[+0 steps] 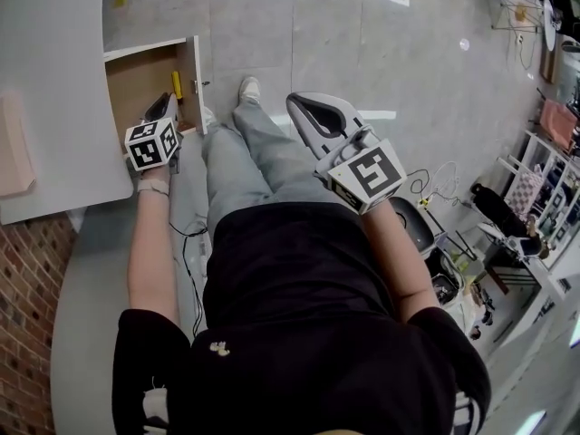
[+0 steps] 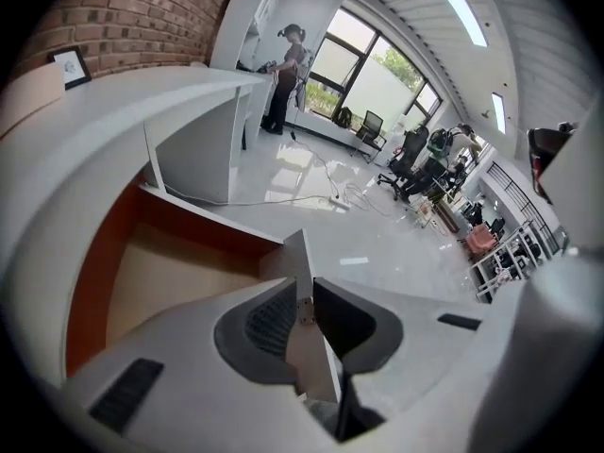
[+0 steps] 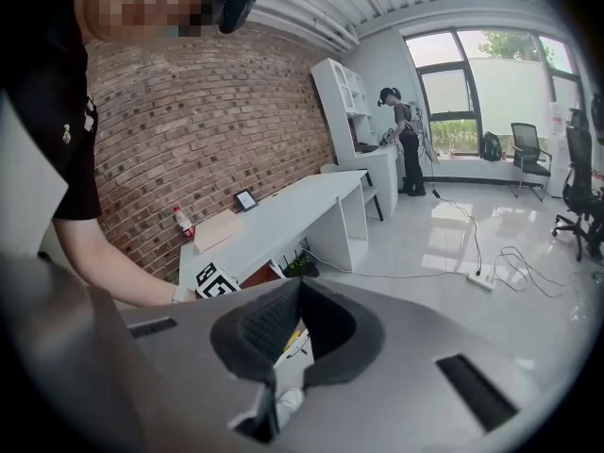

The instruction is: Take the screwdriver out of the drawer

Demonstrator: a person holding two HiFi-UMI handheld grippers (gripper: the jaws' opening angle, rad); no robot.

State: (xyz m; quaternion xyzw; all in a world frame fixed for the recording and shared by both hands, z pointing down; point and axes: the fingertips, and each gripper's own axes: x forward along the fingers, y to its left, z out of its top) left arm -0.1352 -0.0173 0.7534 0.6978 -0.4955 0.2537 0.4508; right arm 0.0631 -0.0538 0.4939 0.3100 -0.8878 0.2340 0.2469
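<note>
Screwdriver (image 1: 177,84), yellow-handled, lies on the wooden bottom of the open drawer (image 1: 196,62), close against the drawer's white front panel, and neither gripper touches it. That drawer stands pulled out from under the white desk (image 1: 54,80); the head view shows nothing else in the part of its inside that can be seen.

Left gripper (image 2: 304,283) hangs over the drawer at its near end, beside the front panel, tilted nose-down toward the drawer's inside. Its jaws stand slightly spread, with a narrow gap and nothing pinched between the pads. Through that gap the left gripper view shows the top edge of the drawer's front panel and a small metal fitting on it, with the drawer's wooden bottom off to the left. Its marker cube (image 1: 151,143) sits on the person's side of the drawer, just off its near end.

Right gripper (image 3: 301,283) is held apart from the drawer, outside the front panel and over the person's gray-trousered legs (image 1: 263,157). Its jaw tips are pressed together and hold nothing. Its nose points toward the drawer, and through the opening behind the tips the right gripper view catches a strip of the yellow handle.

A white shoe (image 1: 247,87) rests on the gray floor (image 1: 299,25) outside the drawer's front panel, near it but not touching
</note>
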